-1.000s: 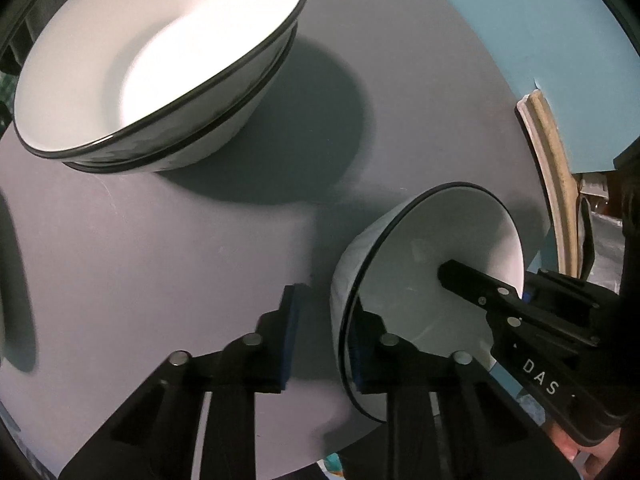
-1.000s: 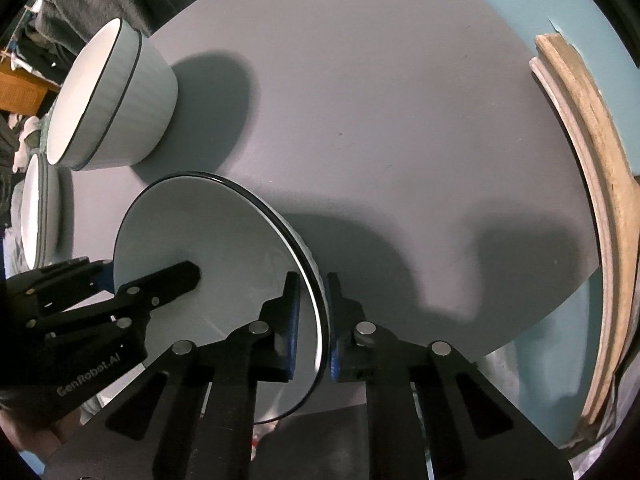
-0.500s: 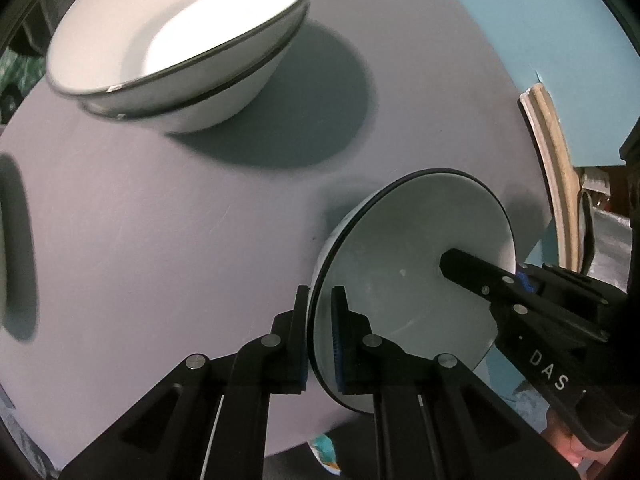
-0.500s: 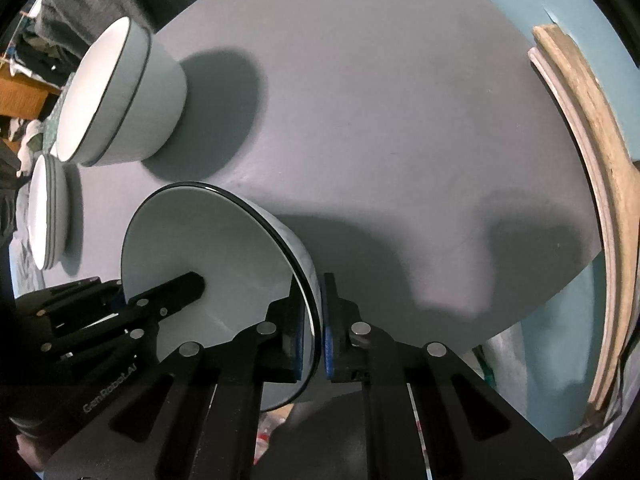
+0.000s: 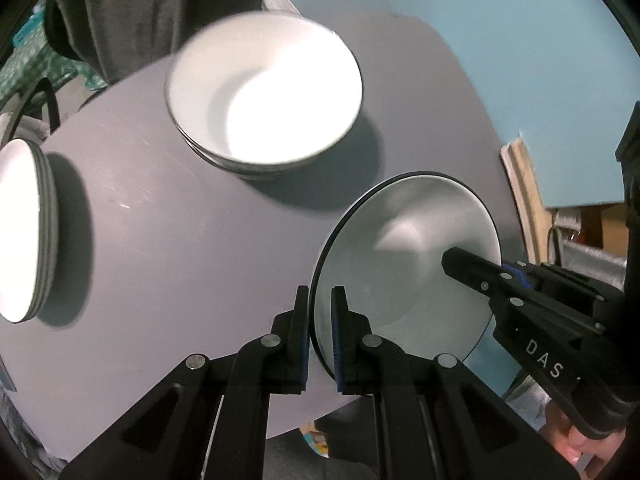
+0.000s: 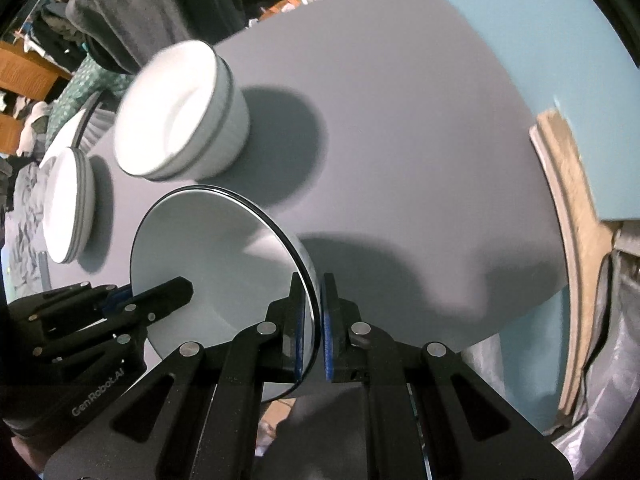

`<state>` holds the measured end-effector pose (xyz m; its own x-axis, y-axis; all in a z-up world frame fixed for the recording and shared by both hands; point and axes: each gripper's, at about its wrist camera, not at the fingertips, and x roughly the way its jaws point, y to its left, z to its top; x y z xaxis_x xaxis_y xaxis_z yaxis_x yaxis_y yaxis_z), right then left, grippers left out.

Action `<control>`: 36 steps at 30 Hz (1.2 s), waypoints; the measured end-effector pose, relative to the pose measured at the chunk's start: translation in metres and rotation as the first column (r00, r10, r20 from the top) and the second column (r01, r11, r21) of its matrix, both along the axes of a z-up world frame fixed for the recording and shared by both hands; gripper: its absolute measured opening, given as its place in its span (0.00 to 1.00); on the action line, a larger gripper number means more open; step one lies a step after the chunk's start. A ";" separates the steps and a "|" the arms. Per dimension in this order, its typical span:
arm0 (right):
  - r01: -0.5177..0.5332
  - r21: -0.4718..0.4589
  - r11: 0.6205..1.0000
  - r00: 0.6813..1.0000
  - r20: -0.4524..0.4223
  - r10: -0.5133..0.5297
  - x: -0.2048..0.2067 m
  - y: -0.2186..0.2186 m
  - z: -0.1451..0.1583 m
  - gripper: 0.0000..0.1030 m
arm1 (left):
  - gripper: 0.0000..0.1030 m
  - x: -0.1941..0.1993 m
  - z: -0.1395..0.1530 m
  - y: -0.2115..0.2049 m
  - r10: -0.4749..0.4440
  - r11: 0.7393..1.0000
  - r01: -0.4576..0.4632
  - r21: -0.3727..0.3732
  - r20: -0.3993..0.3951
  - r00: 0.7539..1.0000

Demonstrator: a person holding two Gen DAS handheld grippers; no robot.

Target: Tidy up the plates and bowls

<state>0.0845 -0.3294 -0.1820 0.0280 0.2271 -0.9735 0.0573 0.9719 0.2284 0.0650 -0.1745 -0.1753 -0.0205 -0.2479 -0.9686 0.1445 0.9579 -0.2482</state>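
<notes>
Both tongs have risen with their load since the earlier frames: the held bowl [image 5: 408, 264], which a second ago sat on the worktop [image 5: 208, 248], now hangs clear of it, and its shadow lies apart from it on the grey surface. Left tongs [image 5: 320, 336] have just closed; they were wide around the rim one second ago and now pinch it, one blue pad inside, one outside. Right tongs [image 6: 312, 328] clamp the opposite rim in the same manner, so the bowl spans the gap between the two tools, mouth facing up toward the cameras.

Decisive relation: the stacked bowls [image 5: 264, 100] lie ahead of the left tongs and slightly left, beyond the held bowl. From the right tongs the same stack [image 6: 176, 112] lies ahead and well to the left. Left tongs are the nearer. A round bowl has no long axis; the line between the two grip points is what must be carried over the stack's mouth.

Containers: the stack shows at least two nested rims and an empty white interior. The held bowl is empty. A pile of plates [image 5: 24, 232] stands far left of the left tongs, near the worktop edge, nothing on top.

Judgement: the step in hand is the lift-and-carry to nest this bowl in the stack. Risk: uneven travel of the two hands could twist the rim out of a pinch.
</notes>
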 end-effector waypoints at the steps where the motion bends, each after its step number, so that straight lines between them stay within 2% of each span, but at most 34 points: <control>1: -0.006 -0.001 1.000 1.000 0.005 0.006 0.001 0.002 0.003 0.07 | 0.09 -0.002 0.007 0.010 0.010 1.000 -0.010 -0.004 0.006 1.000; 8: -0.046 0.009 0.999 0.998 0.042 0.046 -0.001 0.011 0.023 0.07 | 0.09 0.011 0.031 0.026 0.060 0.998 -0.060 -0.013 0.056 0.997; 16: -0.104 0.010 0.994 0.991 0.080 0.103 0.032 0.029 0.042 0.07 | 0.09 0.038 0.043 0.038 0.105 0.994 -0.105 -0.005 0.102 0.989; 25: -0.139 0.017 0.990 0.987 0.087 0.137 0.065 0.045 0.034 0.07 | 0.09 0.068 0.033 0.047 0.148 0.988 -0.151 0.017 0.115 0.982; 36: -0.180 0.020 0.983 0.983 0.041 0.179 0.094 0.053 0.015 0.07 | 0.09 0.093 0.015 0.054 0.187 0.979 -0.193 0.060 0.092 0.978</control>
